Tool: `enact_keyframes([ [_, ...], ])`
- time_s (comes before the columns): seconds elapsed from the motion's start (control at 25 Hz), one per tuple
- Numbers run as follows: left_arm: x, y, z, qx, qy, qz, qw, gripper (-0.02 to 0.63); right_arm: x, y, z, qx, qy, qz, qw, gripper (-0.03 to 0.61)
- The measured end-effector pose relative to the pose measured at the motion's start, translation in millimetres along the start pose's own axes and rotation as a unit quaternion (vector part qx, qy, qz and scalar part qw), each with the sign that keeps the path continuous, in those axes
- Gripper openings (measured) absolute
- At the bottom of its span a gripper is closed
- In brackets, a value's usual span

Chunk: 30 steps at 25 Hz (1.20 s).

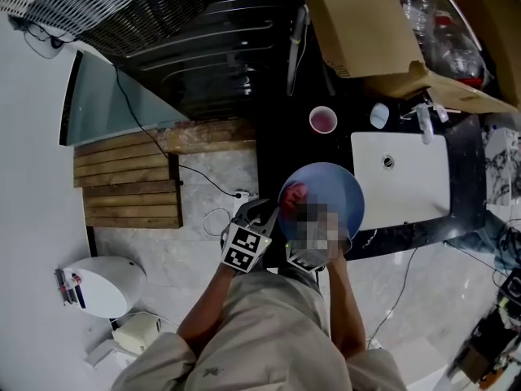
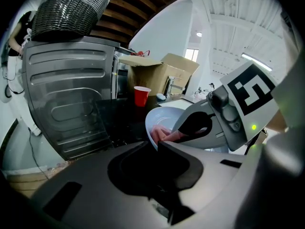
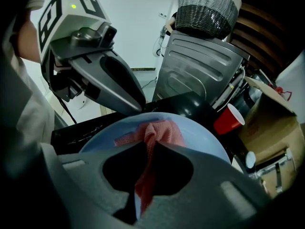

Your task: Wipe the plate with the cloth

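While left tongs (image 2: 155,146) clamp round plate (image 3: 205,137), right tongs (image 3: 150,146) pinch woven cloth (image 3: 161,129).

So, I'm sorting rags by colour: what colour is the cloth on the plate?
The cloth is pinkish red; the right gripper view shows it best.

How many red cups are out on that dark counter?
1. The red cup stands on the dark counter beyond the blue plate, just left of the white sink. Others could be hidden behind the cardboard box.
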<state>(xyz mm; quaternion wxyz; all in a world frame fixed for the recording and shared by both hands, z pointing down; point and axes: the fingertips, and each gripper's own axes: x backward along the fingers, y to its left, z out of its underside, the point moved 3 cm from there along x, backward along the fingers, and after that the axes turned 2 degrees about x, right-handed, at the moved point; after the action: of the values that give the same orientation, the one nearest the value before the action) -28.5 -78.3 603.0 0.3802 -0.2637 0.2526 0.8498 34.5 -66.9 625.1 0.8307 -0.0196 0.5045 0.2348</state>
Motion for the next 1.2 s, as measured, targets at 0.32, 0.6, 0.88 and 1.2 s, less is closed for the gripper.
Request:
enact_keyframes([
  [0.32,0.5,0.1,1.0,-0.004,0.000,-0.003,1.0000,0.060,10.8,12.1,13.9,-0.008,0.012,-0.006,1.000,0.025],
  [0.6,0.7,0.4,0.7,-0.008,0.001,-0.009,0.9999,0.060,21.3,19.5,29.3,-0.011,0.025,-0.015,1.000,0.025],
  [0.88,1.5,1.3,0.3,-0.008,0.000,-0.021,0.9997,0.072,30.8,23.1,44.6,-0.016,0.047,-0.020,0.999,0.025],
  [1.2,-4.2,-12.9,1.6,-0.017,0.009,-0.001,0.9998,0.126,39.4,22.5,61.0,-0.023,0.077,-0.017,0.997,0.025],
])
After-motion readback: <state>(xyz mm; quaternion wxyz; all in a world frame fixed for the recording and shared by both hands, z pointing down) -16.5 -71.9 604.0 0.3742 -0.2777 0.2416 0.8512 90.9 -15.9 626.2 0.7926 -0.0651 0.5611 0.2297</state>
